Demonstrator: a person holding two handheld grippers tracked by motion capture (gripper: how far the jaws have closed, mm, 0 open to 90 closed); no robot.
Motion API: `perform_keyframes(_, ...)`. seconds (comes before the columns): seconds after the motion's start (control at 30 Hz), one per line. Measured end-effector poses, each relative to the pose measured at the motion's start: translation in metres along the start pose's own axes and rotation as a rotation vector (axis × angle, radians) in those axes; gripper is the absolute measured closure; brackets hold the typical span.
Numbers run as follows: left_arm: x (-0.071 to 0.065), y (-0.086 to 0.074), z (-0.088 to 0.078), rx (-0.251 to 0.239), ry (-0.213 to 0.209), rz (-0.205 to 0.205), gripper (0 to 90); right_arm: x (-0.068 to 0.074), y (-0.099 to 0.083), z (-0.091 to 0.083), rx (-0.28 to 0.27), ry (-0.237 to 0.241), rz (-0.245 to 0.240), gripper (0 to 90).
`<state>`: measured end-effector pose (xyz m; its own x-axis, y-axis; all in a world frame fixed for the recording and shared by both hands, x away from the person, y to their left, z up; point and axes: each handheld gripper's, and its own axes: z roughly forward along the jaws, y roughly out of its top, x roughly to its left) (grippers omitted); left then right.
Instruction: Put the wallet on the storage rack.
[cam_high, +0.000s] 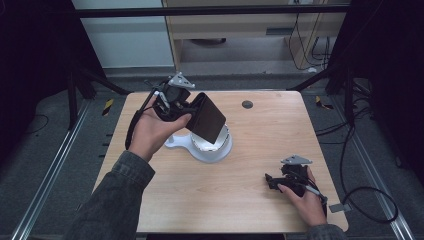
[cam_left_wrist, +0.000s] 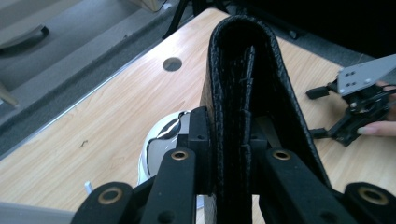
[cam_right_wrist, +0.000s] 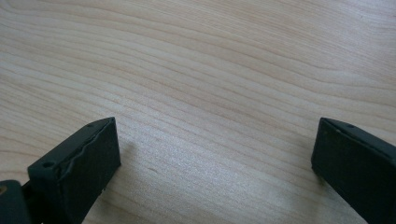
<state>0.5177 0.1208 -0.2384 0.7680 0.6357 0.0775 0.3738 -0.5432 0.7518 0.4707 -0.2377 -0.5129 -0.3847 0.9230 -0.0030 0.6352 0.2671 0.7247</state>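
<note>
Wood table (cam_high: 250, 165): black wallet (cam_high: 207, 120), no legible text.

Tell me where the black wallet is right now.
The black wallet hangs left of centre in the high view, clamped in the left gripper above the white dish.

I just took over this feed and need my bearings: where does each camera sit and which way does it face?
High view: above the person's side, facing forward and down on the table; both forearms, left gripper clamping a black wallet over a white scale, right gripper.
Left gripper view: rides that gripper, looking along its jaws past the wallet across the table; farther off, the right gripper.
Right gripper view: looks down at bare wood between wide-open jaws.
Shared by the high and left gripper views: wallet, scale, table hole.
</note>
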Motion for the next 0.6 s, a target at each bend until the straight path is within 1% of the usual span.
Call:
perform_keyframes(0.13,0.001,-0.005,0.012,0.024,0.02,0.007,79.6,0.0,0.0,0.0,0.0,-0.002,-0.001,1.4)
perform_keyframes(0.33,0.008,-0.01,0.032,0.041,0.009,-0.018,79.6,0.0,-0.001,-0.001,0.0,-0.003,0.0,1.5)
perform_keyframes(0.4,0.011,-0.012,0.04,0.049,0.015,-0.022,79.6,0.0,-0.001,-0.001,-0.001,-0.002,0.001,1.4)
perform_keyframes(0.53,0.014,-0.016,0.048,0.06,0.019,-0.038,79.6,0.0,-0.001,-0.001,-0.001,-0.002,0.001,1.5)
perform_keyframes(0.6,0.015,-0.019,0.052,0.067,0.02,-0.039,79.6,0.0,-0.001,-0.001,-0.001,-0.004,-0.001,1.4)
